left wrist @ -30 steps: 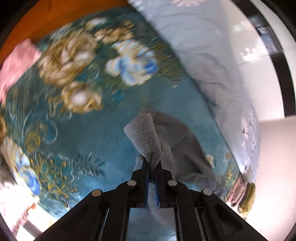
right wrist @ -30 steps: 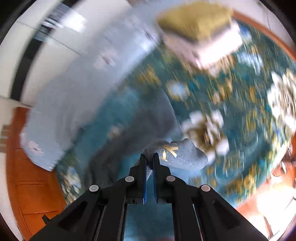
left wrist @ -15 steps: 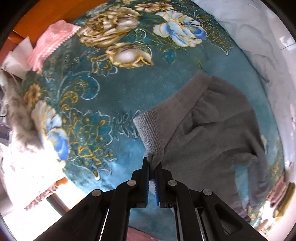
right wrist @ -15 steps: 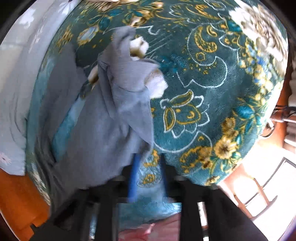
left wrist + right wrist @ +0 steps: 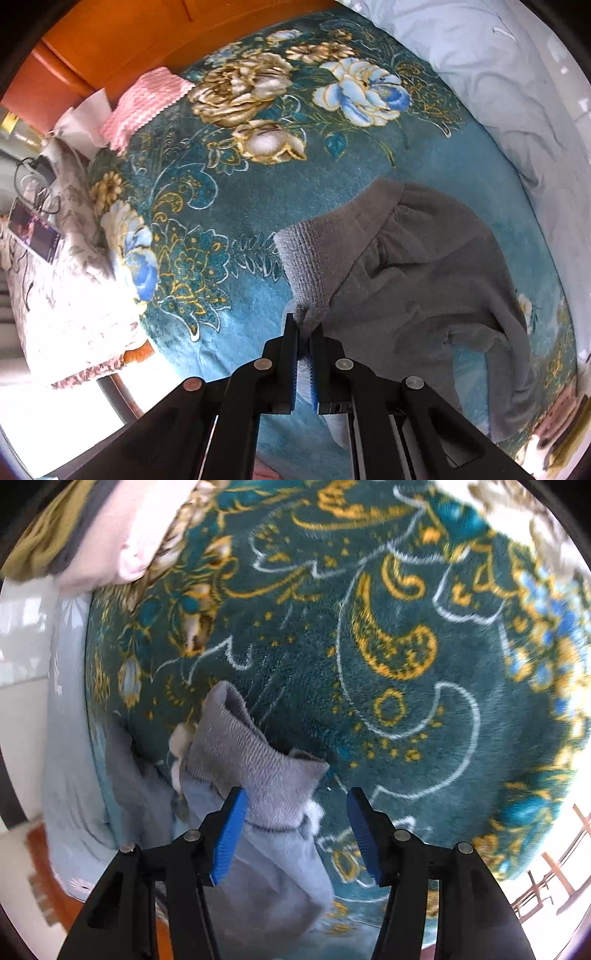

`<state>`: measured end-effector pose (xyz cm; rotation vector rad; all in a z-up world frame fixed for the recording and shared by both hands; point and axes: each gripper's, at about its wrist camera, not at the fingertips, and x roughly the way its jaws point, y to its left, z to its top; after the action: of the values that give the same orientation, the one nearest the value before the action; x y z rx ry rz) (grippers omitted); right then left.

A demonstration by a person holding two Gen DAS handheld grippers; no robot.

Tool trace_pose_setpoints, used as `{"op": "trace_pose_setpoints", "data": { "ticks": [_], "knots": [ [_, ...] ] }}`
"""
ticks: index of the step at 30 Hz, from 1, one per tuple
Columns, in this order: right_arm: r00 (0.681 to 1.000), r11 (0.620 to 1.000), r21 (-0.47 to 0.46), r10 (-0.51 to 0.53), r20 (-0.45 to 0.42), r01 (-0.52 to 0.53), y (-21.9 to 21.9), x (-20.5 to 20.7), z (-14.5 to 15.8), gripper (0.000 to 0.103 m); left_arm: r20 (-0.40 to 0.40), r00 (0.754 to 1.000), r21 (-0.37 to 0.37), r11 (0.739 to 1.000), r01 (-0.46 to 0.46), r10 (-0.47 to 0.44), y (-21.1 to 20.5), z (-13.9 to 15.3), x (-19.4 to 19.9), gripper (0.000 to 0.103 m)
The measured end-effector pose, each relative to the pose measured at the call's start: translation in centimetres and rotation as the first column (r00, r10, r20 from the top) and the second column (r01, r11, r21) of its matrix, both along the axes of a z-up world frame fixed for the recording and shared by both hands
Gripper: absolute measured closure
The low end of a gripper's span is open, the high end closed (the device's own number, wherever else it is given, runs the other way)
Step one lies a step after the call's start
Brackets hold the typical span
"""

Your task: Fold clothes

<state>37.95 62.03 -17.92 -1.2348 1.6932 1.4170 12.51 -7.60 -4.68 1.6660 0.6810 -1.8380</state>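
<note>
The folded stack (image 5: 92, 528) is blurred and cut off by the frame edge.

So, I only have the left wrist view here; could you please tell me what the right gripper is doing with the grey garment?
Observer: The right gripper is open; its jaws have just been opening, and a ribbed cuff of the grey garment lies between the pads, unpinched.
Operator: Thank you. Is that cuff lying flat?
Observer: No, it stands bunched up, its opening gaping toward the teal floral blanket.
Operator: And is anything else close to that gripper?
Observer: At the upper left, a stack of folded clothes, olive on top and pink below, sits on the blanket.
</note>
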Motion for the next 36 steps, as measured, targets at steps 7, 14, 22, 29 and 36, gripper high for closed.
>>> {"op": "trace_pose_setpoints", "data": {
  "ticks": [7, 14, 22, 29, 36],
  "knots": [
    [1.000, 0.998, -0.059, 0.005, -0.013, -0.006, 0.0, -2.4, -0.7, 0.093, -0.017, 0.999, -0.018, 0.999, -0.038, 0.038, -0.1, 1.0, 0.9, 0.098],
    [0.993, 0.984, 0.131, 0.120, 0.012, -0.120, 2.9, -0.5, 5.0, 0.094, -0.030, 0.999, -0.020, 0.999, -0.034, 0.033, -0.5, 1.3, 2.7, 0.098],
    [0.979, 0.990, 0.092, 0.090, 0.185, -0.108, 4.1, 3.2, 2.9, 0.094, 0.062, 0.995, 0.029, 0.996, -0.082, 0.080, 0.1, -2.9, 6.3, 0.098],
    [0.963, 0.965, 0.211, 0.096, 0.253, -0.152, 2.2, 0.9, 6.8, 0.063, 0.062, 0.997, 0.102, 0.993, -0.056, 0.050, -1.2, -5.2, 7.4, 0.097],
    [0.964, 0.889, 0.391, 0.174, 0.199, -0.241, -1.5, -5.0, 14.9, 0.059, 0.088, 0.995, 0.231, 0.973, 0.025, -0.046, -3.2, -9.8, 7.5, 0.097]
  ]
}}
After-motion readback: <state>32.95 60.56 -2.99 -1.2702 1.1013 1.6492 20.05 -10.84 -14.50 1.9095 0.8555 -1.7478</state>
